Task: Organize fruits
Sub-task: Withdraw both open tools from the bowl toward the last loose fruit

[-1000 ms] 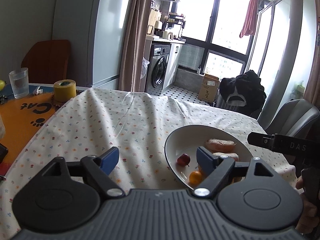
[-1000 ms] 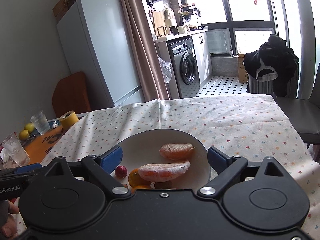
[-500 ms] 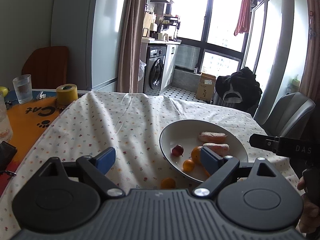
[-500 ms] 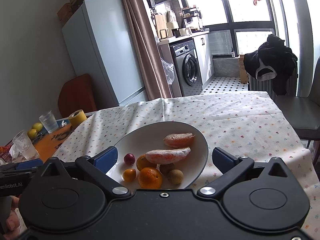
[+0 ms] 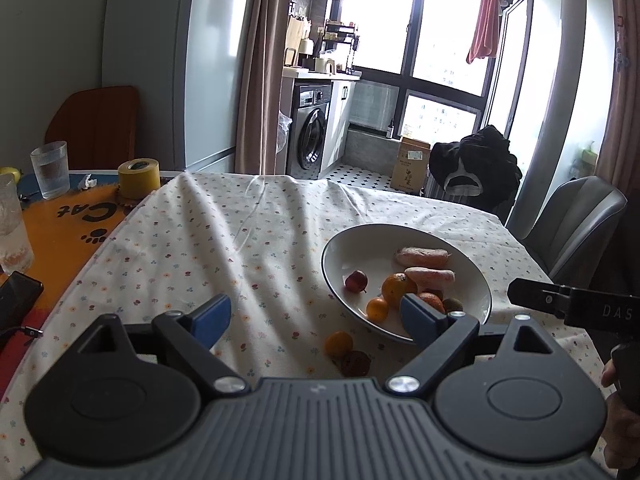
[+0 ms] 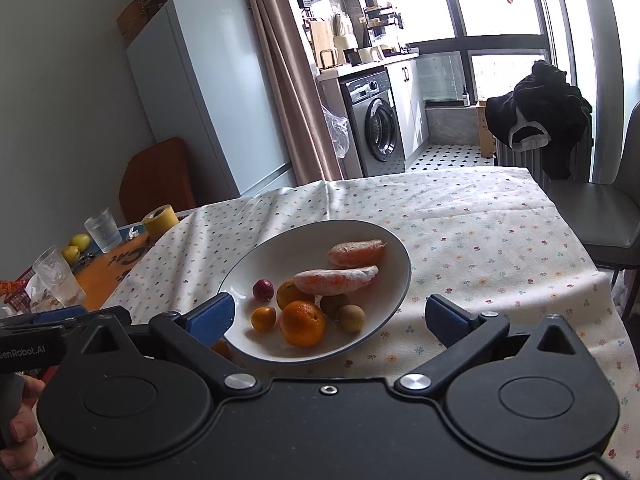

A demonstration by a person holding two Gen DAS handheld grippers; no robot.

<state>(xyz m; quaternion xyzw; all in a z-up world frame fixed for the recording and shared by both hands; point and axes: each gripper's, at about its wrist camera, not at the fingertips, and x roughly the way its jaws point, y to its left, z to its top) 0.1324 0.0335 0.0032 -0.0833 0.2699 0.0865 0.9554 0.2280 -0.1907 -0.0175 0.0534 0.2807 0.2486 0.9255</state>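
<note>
Room: kitchen corner with a pale fridge (image 6: pixel 208 92), a washing machine (image 6: pixel 376 120) and tall bright windows beyond.
Tabletop: covered by a flowered cloth (image 5: pixel 224 232); an orange cat mat, a roll of yellow tape (image 5: pixel 139 178) and a water glass (image 5: pixel 50 169) sit at its far left.
Bowl: a white bowl (image 6: pixel 288 240) stands near the front edge of the cloth.
Fruit in bowl: two wrapped orange-pink pieces (image 6: pixel 338 280), a big orange (image 6: pixel 302 322), a small orange, a red plum (image 6: pixel 263 290) and two brown kiwis (image 6: pixel 349 318).
Fruit outside: one small orange (image 5: pixel 338 343) and a dark round fruit (image 5: pixel 355 363) lie on the cloth just beside the bowl's near rim.
Left claw (image 5: pixel 316 320): spread wide, holding nothing, above the loose fruit.
Right claw (image 6: pixel 330 316): spread wide, empty, hanging over the bowl.
</note>
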